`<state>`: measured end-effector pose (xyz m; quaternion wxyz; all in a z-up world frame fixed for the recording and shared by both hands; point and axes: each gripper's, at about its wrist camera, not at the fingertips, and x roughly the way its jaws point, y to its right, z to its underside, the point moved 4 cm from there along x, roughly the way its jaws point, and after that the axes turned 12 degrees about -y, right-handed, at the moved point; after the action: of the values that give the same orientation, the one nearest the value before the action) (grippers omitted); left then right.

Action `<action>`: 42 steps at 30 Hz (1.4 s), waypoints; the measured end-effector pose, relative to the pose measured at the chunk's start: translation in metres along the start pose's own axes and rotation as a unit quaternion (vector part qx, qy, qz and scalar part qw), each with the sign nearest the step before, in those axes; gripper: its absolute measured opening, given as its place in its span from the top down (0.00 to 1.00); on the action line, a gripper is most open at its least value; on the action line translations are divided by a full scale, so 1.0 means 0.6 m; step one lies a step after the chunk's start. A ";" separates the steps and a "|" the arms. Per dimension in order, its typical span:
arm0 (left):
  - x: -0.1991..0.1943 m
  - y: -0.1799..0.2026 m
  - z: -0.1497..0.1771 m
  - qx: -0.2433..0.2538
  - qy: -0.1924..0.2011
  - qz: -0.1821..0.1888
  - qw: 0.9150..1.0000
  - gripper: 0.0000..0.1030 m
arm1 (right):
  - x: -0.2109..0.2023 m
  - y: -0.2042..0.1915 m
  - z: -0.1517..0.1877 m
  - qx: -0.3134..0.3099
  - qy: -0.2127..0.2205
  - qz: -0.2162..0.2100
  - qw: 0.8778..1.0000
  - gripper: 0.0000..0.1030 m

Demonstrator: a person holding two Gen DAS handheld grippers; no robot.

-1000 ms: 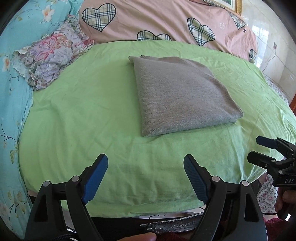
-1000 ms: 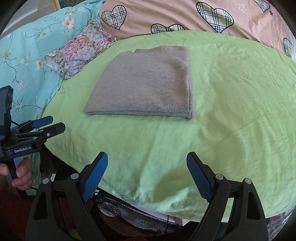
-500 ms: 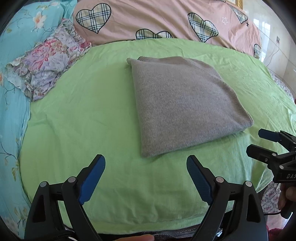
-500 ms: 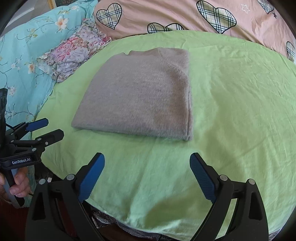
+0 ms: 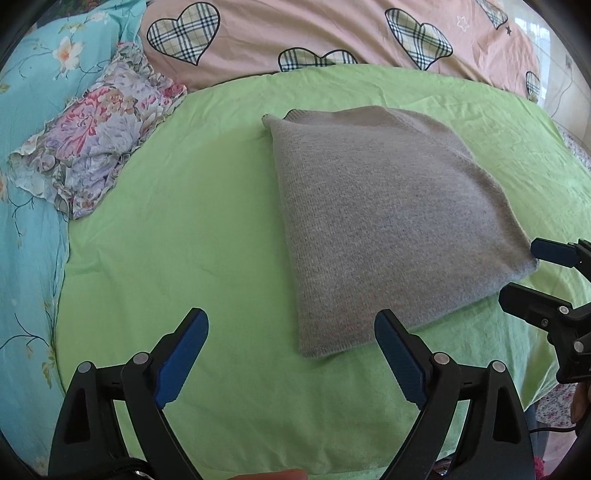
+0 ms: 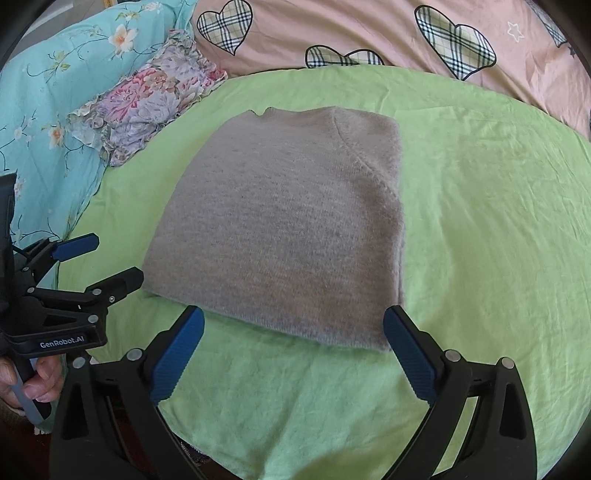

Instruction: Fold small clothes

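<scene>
A grey knitted sweater [image 5: 376, 221] [image 6: 288, 221] lies folded into a flat rectangle on a green sheet [image 5: 184, 240] [image 6: 480, 240]. My left gripper [image 5: 291, 321] [image 6: 118, 256] hovers open over the sweater's near left corner, with nothing between its fingers. My right gripper [image 6: 293, 314] [image 5: 521, 269] is just above the sweater's near edge at its right corner. Its jaws are opening and nothing is pinched between them. Neither gripper's pads press on the cloth.
A crumpled floral cloth [image 5: 96, 133] [image 6: 147, 99] lies at the sheet's far left. Behind is a pink quilt with plaid hearts [image 5: 332, 29], and to the left a turquoise flowered blanket [image 5: 29, 240]. A person's hand [image 6: 40, 380] holds the left gripper's handle.
Both grippers have moved forward from the sheet's near edge up to the sweater's near edge. Their jaws have spread slightly wider. The sweater has not moved.
</scene>
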<state>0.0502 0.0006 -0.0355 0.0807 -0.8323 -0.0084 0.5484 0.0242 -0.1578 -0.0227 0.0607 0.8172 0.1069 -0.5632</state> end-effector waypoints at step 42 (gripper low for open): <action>0.010 -0.002 -0.061 -0.010 0.000 0.008 1.000 0.08 | 0.020 0.028 -0.058 0.014 -0.021 -0.004 1.000 0.03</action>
<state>0.0863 -0.0023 -0.0264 0.0682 -0.8331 -0.0070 0.5488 0.0637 -0.1653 -0.0218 0.0487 0.8055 0.1010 -0.5820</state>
